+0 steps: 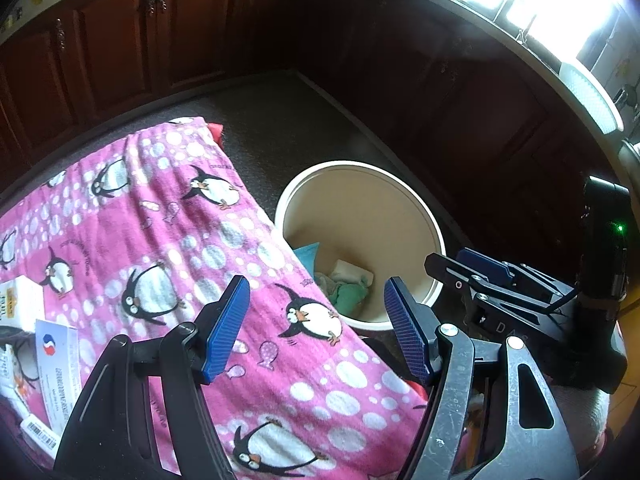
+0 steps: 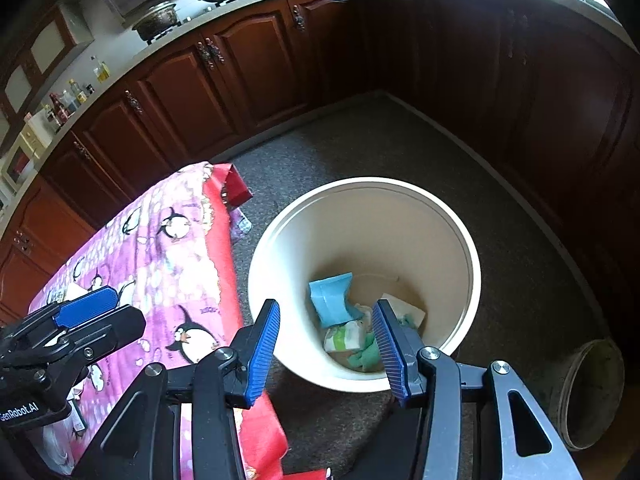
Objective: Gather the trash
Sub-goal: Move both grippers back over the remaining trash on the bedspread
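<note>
Both tools empty, jaws apart: left tool [image 1: 316, 326] over penguin cloth [image 1: 168, 240], right tool [image 2: 326, 346] over bin [image 2: 474, 280]. Collected trash [image 2: 348, 320] at bin bottom. Remaining boxes [image 1: 48, 344] on counter, near left. Approach low, grip box by narrow sides, avoid snagging cloth

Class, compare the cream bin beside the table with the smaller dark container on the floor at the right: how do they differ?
The cream bin is larger and pale; the dark container is smaller and grimy grey. The cream bin holds blue, white and green trash; nothing shows in the dark container's visible part. Both are round, open-topped and stand on the floor.
</note>
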{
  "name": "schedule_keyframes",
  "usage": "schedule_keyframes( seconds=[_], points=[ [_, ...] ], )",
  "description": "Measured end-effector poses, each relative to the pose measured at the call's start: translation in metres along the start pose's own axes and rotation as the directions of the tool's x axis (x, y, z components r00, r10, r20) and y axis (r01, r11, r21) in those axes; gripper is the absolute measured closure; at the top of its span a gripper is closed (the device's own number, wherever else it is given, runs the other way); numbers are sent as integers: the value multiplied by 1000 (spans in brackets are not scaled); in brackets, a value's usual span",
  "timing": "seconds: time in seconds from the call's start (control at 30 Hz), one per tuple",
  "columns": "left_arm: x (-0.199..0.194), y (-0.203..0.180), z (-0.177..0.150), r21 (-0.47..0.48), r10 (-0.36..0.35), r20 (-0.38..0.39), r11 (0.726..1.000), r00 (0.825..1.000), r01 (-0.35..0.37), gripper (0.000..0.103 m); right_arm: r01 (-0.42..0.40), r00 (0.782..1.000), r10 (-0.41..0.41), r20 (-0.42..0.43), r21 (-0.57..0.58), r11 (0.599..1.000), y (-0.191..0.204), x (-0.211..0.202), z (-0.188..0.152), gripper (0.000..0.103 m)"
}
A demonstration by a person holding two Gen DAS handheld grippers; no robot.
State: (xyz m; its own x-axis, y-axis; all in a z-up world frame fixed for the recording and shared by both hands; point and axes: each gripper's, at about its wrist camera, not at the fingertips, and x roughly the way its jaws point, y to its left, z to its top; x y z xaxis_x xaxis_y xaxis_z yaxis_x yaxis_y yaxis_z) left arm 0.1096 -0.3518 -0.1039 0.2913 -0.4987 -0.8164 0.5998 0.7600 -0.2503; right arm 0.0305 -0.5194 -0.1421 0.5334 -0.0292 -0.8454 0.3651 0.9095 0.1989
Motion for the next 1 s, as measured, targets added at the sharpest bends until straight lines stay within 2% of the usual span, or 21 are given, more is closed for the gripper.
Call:
schedule_keyframes(
  seconds=[0.27,0.4,0.6,1.0],
  points=[
    [-20,7,-7,-13,27,27,1000,999,-27,34,-18,1000,18,10,-20,1000,18,-10,-5,56],
    [-32,13,-12,-32,29,41,999,999,-27,34,-37,999,38,17,-35,999,31,-17,-7,50],
    [-56,27,-22,-59,38,66,998,997,-35,34,-69,997,72,24,-79,994,59,-25,-11,49],
    [-107,76,-56,-156,98,91,984,991,-83,34,-154,988,155,-5,-171,973,122,-29,-28,49]
  ],
)
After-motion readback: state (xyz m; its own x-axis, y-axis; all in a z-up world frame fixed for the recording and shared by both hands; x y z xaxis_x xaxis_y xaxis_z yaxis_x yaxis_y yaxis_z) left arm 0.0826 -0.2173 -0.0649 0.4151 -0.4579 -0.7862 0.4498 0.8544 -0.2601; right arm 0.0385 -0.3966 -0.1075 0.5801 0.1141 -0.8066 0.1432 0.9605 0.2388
